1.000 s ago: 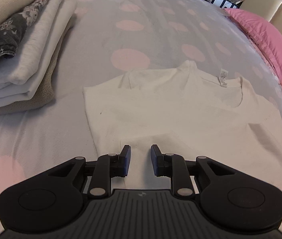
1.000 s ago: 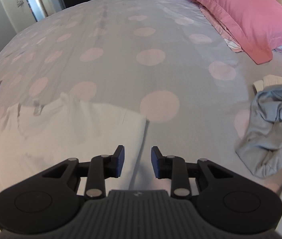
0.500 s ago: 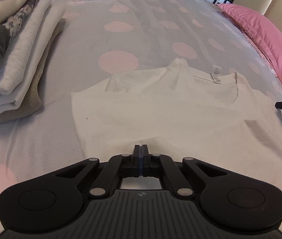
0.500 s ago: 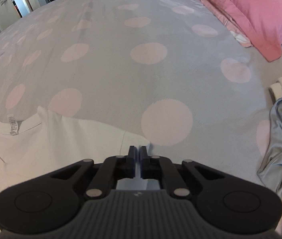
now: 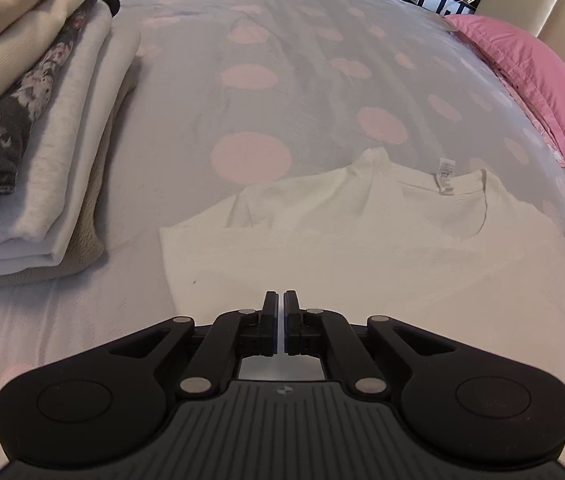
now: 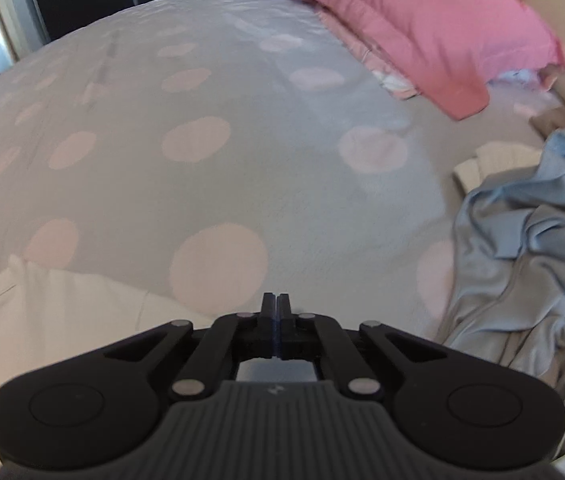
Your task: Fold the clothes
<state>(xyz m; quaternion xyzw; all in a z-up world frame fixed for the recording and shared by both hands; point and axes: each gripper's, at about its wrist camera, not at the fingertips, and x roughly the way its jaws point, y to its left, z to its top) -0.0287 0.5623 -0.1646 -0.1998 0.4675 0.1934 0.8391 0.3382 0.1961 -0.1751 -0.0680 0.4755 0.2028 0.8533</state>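
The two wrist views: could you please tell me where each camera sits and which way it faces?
Left wrist: on the left hand-held gripper, angled down along its shut fingers at the white T-shirt, folded stack on the left.
Right wrist: on the right hand-held gripper, angled down over the T-shirt's edge, grey-blue garment on the right.
Only gripper parts show, no hands.
Shared: the T-shirt, spotted bedspread, pink pillow.
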